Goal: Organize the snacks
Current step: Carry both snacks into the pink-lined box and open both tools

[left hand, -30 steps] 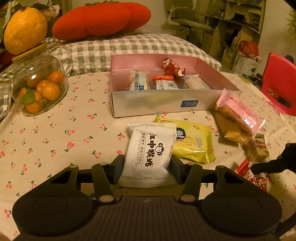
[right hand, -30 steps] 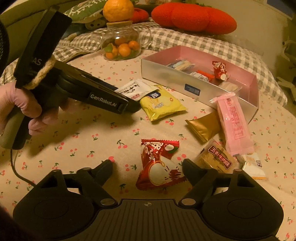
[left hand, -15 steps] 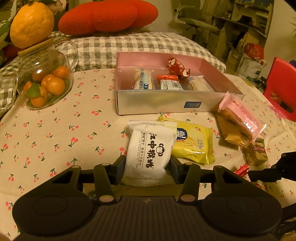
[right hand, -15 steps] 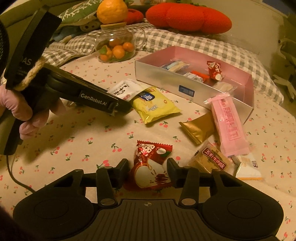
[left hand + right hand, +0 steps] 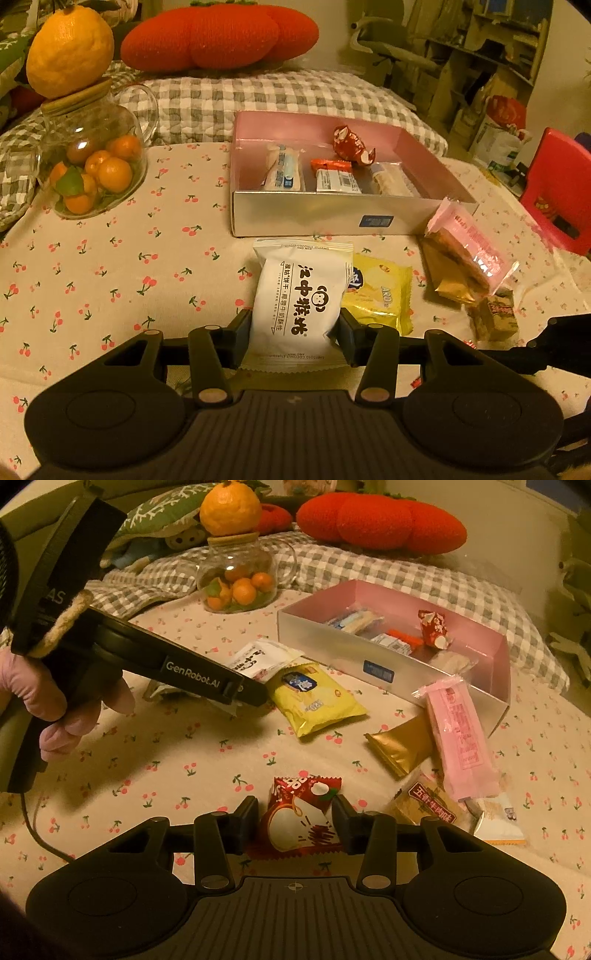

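Note:
My left gripper (image 5: pixel 293 326) is shut on a white snack packet (image 5: pixel 299 299) with black lettering, held by its lower sides just above the cherry-print cloth. The yellow packet (image 5: pixel 376 295) lies right behind it. In the right wrist view my right gripper (image 5: pixel 294 812) is shut on a red and white candy packet (image 5: pixel 299 823) that rests on the cloth. The pink-lined silver box (image 5: pixel 306 214) stands beyond, holding several snacks. From the right wrist view, the left gripper (image 5: pixel 255 696) comes in from the left over the white packet (image 5: pixel 258 657).
A pink bar (image 5: pixel 458 731), a gold packet (image 5: pixel 402 746) and a brown cube snack (image 5: pixel 432 808) lie right of the red packet. A glass jar of oranges (image 5: pixel 92 166) stands far left. A person's hand (image 5: pixel 44 701) holds the left gripper. A red chair (image 5: pixel 557 199) is off right.
My right gripper's jaws came together from wide apart onto the red candy packet. The left gripper kept its hold on the white packet and barely shifted.

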The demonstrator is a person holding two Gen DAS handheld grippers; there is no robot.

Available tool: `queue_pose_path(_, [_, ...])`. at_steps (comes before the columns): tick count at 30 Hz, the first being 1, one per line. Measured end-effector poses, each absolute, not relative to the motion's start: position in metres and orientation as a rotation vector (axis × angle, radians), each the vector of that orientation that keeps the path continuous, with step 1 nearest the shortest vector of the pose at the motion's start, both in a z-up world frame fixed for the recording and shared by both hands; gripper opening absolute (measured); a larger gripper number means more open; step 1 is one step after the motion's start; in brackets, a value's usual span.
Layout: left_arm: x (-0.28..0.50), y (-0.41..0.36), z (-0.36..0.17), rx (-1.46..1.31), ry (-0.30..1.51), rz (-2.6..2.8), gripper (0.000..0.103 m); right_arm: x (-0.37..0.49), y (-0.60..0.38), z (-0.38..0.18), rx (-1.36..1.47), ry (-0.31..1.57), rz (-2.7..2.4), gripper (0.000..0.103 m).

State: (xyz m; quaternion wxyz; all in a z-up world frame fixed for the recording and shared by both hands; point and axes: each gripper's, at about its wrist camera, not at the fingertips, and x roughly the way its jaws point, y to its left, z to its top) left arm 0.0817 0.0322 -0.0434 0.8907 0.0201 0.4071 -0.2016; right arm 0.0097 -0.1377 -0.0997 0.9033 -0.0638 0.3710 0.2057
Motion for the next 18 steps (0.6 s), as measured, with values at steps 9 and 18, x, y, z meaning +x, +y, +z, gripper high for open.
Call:
queue_pose_path(9, [0.083,0.036,-0.033,0.004,0.837,-0.398,0.045,0.013,-0.147,-0.089,-0.031,0.773,0.419,0.042])
queue_pose_path(18, [0.087,0.034,-0.016,-0.026,0.794,-0.391,0.045,0.027,-0.154,-0.061,0.049,0.71,0.377,0.042])
